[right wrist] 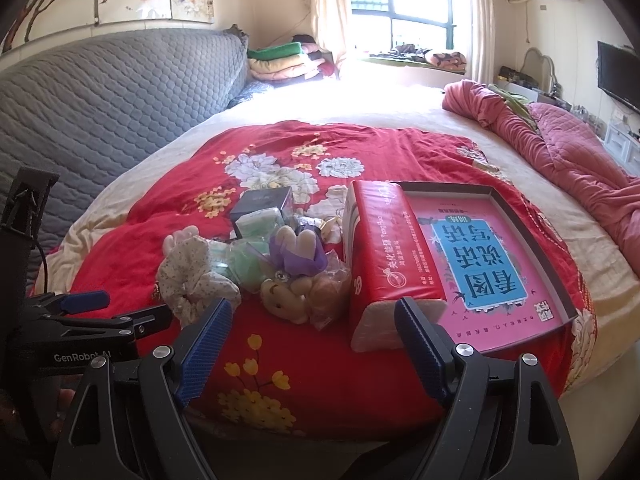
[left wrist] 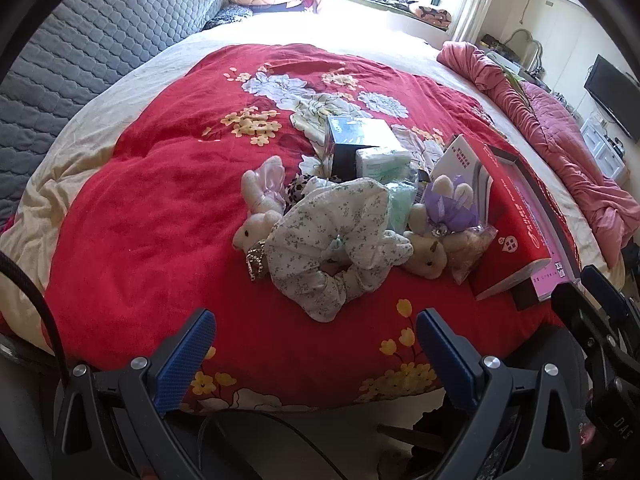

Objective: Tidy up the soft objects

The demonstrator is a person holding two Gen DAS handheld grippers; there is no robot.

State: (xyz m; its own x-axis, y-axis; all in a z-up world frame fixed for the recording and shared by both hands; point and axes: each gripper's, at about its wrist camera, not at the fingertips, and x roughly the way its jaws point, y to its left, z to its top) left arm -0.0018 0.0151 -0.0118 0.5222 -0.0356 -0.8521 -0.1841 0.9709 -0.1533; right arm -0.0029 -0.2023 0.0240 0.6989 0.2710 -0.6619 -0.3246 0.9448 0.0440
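We hold both grippers low over the near edge of a red floral blanket (left wrist: 160,208) spread on a wide bed. Our left gripper (left wrist: 316,344) has its blue-padded jaws spread wide with nothing between them, aimed at a heap of soft things in the middle of the blanket. Nearest to it lies a white flower-print scrunchie (left wrist: 340,240), bunched up and resting partly on the other pieces. Just to its left a white plush bunny (left wrist: 256,228) lies on its side, touching the scrunchie, and to the right a second plush bunny with a purple bow (left wrist: 444,216) leans against a red tissue pack (right wrist: 380,256). Behind the scrunchie sit a pale green packet (left wrist: 400,200), a dark box (left wrist: 352,140) and a small white tissue packet (left wrist: 382,162), crowded together; what lies under them we cannot make out. Our right gripper (right wrist: 314,320) is likewise wide open and empty, its right fingertip overlapping the near end of the red tissue pack in the right wrist view, though whether it touches we cannot tell. Beside that pack on the right lies a shallow tray (right wrist: 516,208) holding a pink and blue book. A rumpled pink quilt (right wrist: 560,148) lies along the far right of the bed.
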